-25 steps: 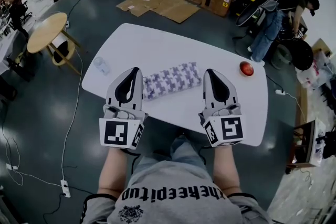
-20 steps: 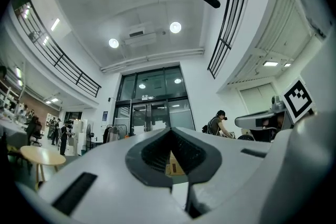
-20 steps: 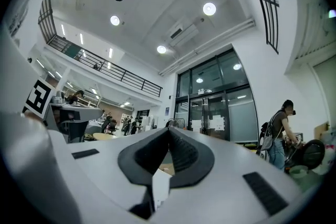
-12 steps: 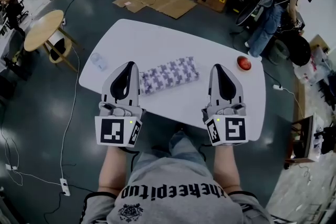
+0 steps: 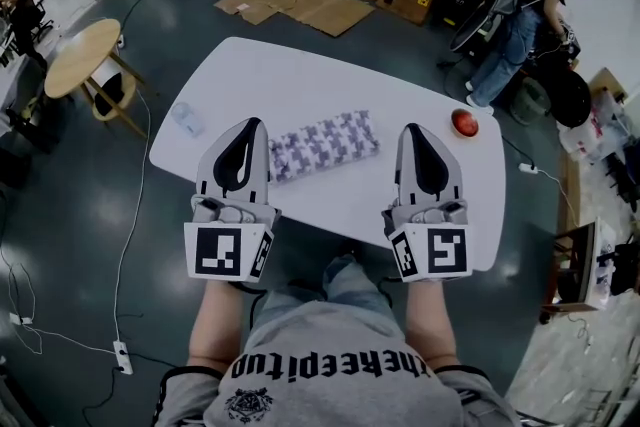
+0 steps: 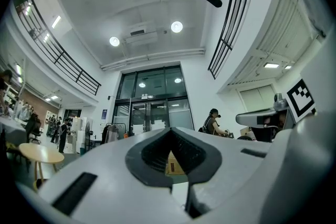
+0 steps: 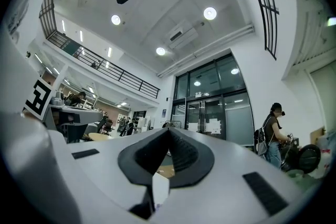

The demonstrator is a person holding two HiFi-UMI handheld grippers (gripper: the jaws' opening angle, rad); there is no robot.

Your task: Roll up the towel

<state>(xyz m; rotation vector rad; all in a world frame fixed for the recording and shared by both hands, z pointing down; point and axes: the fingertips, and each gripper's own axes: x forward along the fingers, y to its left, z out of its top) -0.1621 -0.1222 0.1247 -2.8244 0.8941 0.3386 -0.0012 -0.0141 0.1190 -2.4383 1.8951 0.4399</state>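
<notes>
The towel (image 5: 325, 144) lies already rolled on the tabletop (image 5: 300, 85), so the left gripper (image 5: 254, 125) and right gripper (image 5: 414, 128) hover either side of it, fingers pressed together on nothing, seemingly because no rolling remains.

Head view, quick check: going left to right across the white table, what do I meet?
clear plastic item → left tool → rolled towel → right tool → red round object

A white round-cornered table (image 5: 300, 80) bears a rolled purple-and-white patterned towel (image 5: 325, 145), a small red round object (image 5: 464, 122) at right and, seemingly, a clear bottle (image 5: 187, 118) at left.
</notes>
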